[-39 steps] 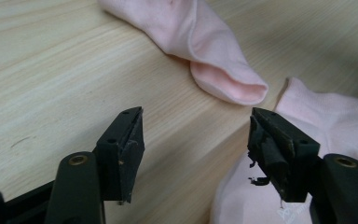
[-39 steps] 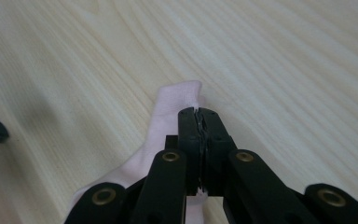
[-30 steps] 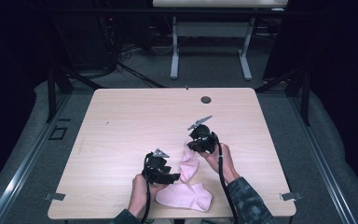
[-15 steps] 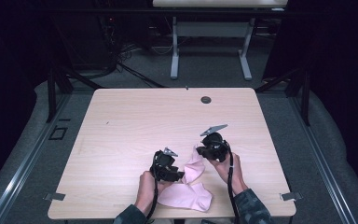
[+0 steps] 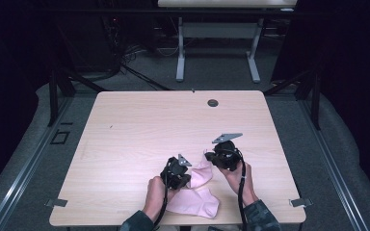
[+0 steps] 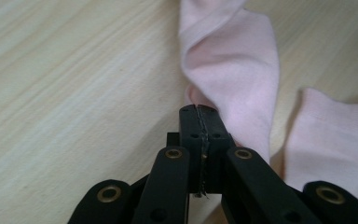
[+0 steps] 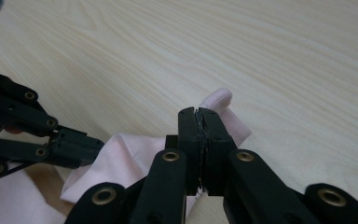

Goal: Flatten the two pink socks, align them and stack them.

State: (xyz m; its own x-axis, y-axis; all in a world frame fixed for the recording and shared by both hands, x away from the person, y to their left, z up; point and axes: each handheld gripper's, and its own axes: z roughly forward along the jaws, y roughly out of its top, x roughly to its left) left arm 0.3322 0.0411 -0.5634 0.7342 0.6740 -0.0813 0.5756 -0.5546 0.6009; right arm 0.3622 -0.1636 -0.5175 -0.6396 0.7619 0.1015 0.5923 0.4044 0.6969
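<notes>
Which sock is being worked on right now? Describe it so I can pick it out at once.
Start at the wooden table and go to its near edge, between the person's hands. Two pale pink socks lie there; the upper sock is pinched at one end by the left tongs and at the other by the right tongs. The flat sock nearer the edge is ungripped.

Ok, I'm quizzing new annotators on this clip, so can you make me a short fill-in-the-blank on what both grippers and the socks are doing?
1. The left gripper is shut on a ____ sock.
2. The right gripper is shut on the ____ sock.
3. A second sock lies flat on the ____ table.
4. The left gripper's jaws have just been ____.

Missing words: pink; same; wooden; closing
</notes>
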